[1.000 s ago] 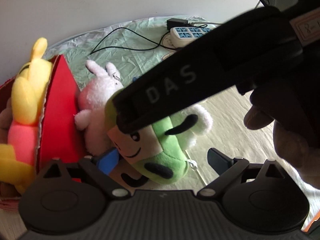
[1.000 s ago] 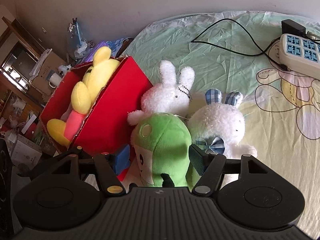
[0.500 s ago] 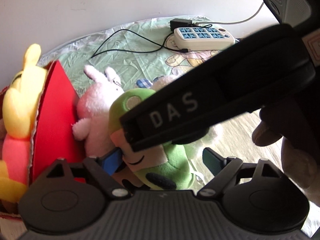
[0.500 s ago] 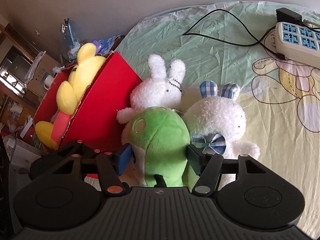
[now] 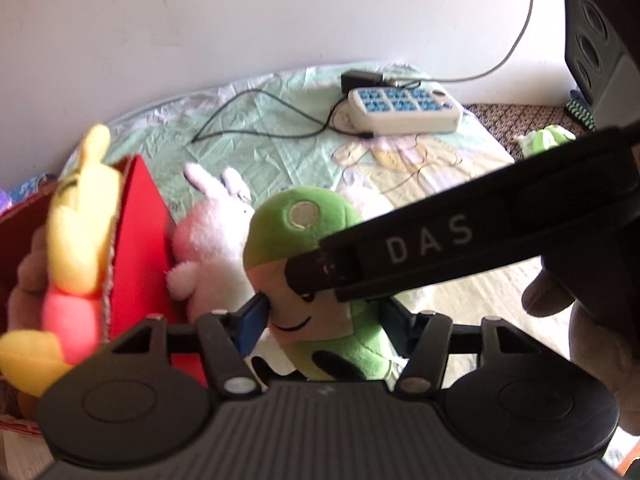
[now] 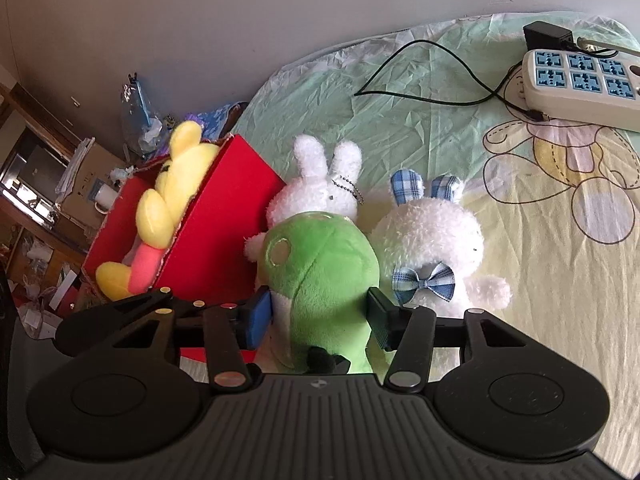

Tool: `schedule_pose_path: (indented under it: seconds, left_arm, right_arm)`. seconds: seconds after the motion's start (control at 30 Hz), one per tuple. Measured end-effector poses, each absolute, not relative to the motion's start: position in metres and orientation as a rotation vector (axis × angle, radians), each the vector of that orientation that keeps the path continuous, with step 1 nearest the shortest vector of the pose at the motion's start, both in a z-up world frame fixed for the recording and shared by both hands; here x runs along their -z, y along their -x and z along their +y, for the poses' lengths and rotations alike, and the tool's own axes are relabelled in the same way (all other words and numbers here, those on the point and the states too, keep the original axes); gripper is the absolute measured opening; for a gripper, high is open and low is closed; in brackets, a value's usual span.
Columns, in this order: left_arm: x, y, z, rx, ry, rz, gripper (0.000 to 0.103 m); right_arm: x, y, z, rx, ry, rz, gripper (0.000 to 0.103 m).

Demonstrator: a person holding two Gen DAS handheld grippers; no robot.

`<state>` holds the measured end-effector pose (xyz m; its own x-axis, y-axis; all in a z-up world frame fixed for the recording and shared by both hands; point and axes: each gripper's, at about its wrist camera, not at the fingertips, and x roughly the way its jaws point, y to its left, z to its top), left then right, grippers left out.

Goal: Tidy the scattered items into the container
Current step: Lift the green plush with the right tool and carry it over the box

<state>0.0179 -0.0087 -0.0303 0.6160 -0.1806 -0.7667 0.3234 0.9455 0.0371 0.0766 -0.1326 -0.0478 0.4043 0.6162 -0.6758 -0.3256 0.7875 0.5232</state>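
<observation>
A green plush toy (image 6: 320,276) stands on the bed beside the red box (image 6: 224,232). My right gripper (image 6: 318,316) is shut on the green plush, one pad on each side. In the left wrist view my left gripper (image 5: 324,320) also has its pads pressed on both sides of the green plush (image 5: 308,240), with the right gripper's black body crossing in front. A yellow and pink plush (image 6: 168,208) lies in the red box (image 5: 140,240). A white rabbit plush (image 6: 320,188) leans on the box. A second white plush with a blue bow (image 6: 432,248) sits to the right.
A white power strip (image 6: 580,84) with a black cable (image 6: 420,76) lies at the far right of the bed sheet (image 6: 540,320). A black speaker (image 5: 600,32) stands at the upper right. Cluttered shelves (image 6: 36,200) are beyond the bed's left edge.
Both grippers' pads have closed in on the green plush. The left wrist view has risen and tilted, so more of the bed and power strip shows.
</observation>
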Motion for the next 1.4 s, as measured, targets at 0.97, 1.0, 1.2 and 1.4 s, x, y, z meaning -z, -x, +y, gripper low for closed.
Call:
schedule_pose_path:
  seconds: [0.97,1.0,1.2,1.4]
  left_arm:
    - [-0.091,0.011,0.163,0.176,-0.17,0.452,0.06]
    - [-0.09,0.008,0.178,0.169,-0.171,0.453,0.06]
    - [-0.065,-0.016,0.253,0.156,-0.206,0.516,0.06]
    - [-0.037,-0.044,0.297,0.176,-0.217,0.62,0.06]
  right_arm:
    - [-0.077,-0.048,0.016,-0.702,-0.355,0.519,0.054]
    - [-0.075,-0.049,0.031,-0.701,-0.356,0.522,0.054]
    - [-0.052,-0.065,0.112,-0.693,-0.313,0.526,0.054]
    - [-0.022,-0.079,0.165,-0.656,-0.266,0.571,0.054]
